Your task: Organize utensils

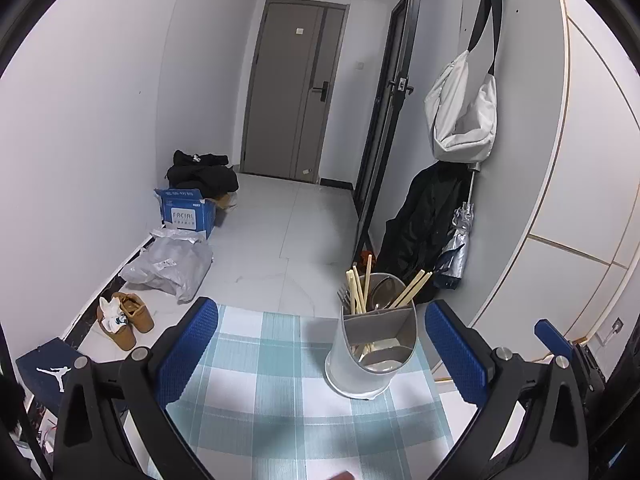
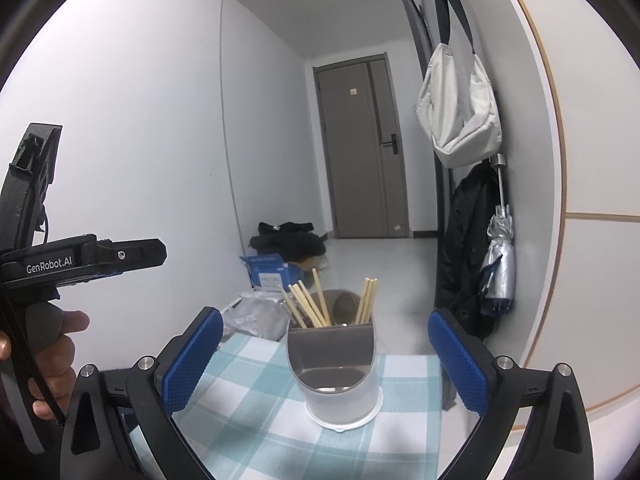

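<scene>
A grey utensil holder (image 1: 370, 350) with inner dividers stands on the checked tablecloth (image 1: 264, 376), ahead and right of centre in the left wrist view. Wooden chopsticks (image 1: 360, 288) and metal utensils stick up from its back compartments. My left gripper (image 1: 320, 344) is open and empty, fingers either side of the holder's near side. In the right wrist view the holder (image 2: 334, 368) stands straight ahead with chopsticks (image 2: 310, 306) in it. My right gripper (image 2: 326, 356) is open and empty, a short way in front of it. The left gripper's body (image 2: 80, 260) shows at the left, held by a hand.
The table (image 2: 240, 412) ends just beyond the holder. Past it lie a floor with shoes (image 1: 126, 318), plastic bags (image 1: 172, 262) and a blue box (image 1: 186, 210). A white bag (image 1: 462, 114), dark coat (image 1: 424, 216) and umbrella (image 1: 460, 240) hang on the right wall.
</scene>
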The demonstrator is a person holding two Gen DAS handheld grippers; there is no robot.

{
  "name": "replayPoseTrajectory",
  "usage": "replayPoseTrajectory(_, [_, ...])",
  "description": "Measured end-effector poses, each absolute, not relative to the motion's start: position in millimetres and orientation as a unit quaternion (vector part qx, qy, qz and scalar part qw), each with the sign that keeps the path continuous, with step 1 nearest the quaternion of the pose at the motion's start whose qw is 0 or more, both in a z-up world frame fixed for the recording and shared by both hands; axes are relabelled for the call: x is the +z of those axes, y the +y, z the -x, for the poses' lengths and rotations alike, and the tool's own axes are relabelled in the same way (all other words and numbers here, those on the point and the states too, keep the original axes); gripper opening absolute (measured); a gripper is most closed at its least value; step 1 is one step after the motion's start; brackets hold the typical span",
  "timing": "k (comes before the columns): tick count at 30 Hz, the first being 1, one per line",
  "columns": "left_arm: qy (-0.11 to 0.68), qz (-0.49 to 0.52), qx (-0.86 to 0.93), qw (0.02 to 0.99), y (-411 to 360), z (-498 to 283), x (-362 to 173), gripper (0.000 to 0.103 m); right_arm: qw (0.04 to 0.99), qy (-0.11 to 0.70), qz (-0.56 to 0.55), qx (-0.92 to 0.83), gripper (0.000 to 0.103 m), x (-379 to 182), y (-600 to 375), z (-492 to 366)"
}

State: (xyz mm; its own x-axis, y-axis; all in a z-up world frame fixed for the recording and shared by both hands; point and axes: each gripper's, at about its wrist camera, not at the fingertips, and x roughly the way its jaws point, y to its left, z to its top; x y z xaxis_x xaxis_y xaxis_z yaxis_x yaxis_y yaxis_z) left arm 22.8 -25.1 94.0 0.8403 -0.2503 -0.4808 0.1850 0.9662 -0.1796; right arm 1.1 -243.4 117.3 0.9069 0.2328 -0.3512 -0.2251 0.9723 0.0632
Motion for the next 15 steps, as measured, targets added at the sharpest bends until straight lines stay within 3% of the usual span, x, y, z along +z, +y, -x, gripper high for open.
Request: replayPoseTrajectory(15, [0.247, 0.06, -0.112, 0.961, -24.1, -16.7, 92.3, 0.102, 0.976, 0.191, -0.019, 0.108, 0.103, 110.9, -247.8, -0.9])
